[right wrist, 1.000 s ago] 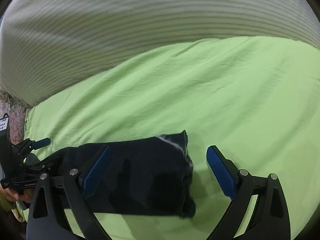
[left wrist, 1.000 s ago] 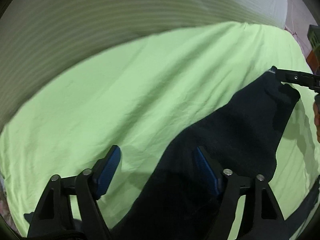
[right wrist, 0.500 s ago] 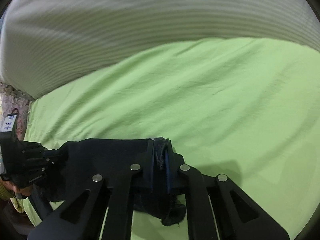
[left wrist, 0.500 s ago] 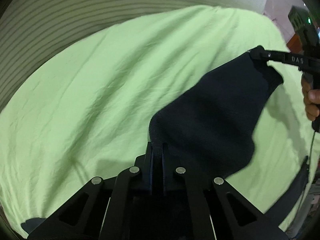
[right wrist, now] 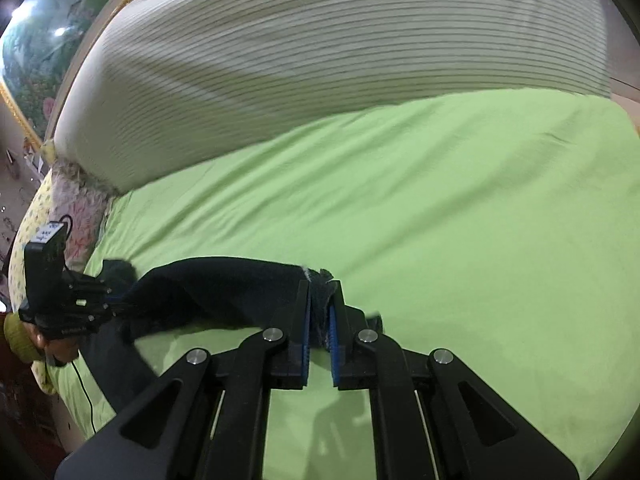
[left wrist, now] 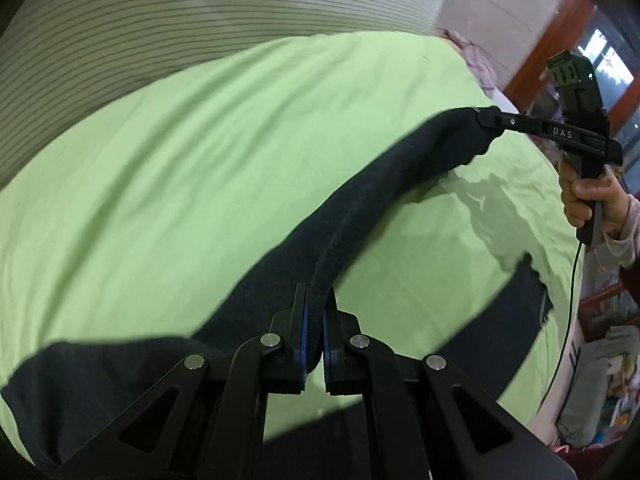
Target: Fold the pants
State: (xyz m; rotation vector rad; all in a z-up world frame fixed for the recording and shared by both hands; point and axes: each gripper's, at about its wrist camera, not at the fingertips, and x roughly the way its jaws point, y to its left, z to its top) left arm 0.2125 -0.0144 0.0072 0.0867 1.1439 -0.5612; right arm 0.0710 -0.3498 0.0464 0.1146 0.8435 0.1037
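The dark navy pants (left wrist: 384,200) hang stretched in the air above the green bed sheet (left wrist: 200,160). My left gripper (left wrist: 315,304) is shut on one end of the top edge. My right gripper (right wrist: 320,304) is shut on the other end of that edge (right wrist: 224,288); it also shows in the left wrist view (left wrist: 490,118), at the far right. The left gripper shows at the left of the right wrist view (right wrist: 116,300). The rest of the pants (left wrist: 520,312) droops down onto the sheet below.
A white pillow with thin dark stripes (right wrist: 320,72) runs along the far side of the bed. A floral pillow (right wrist: 76,208) lies at the bed's left edge. A wooden frame (left wrist: 560,20) and room clutter stand beyond the right edge.
Both grippers closed on the pants edge, then lifted and drew apart. The cloth has gone from lying bunched on the sheet to hanging stretched between them.
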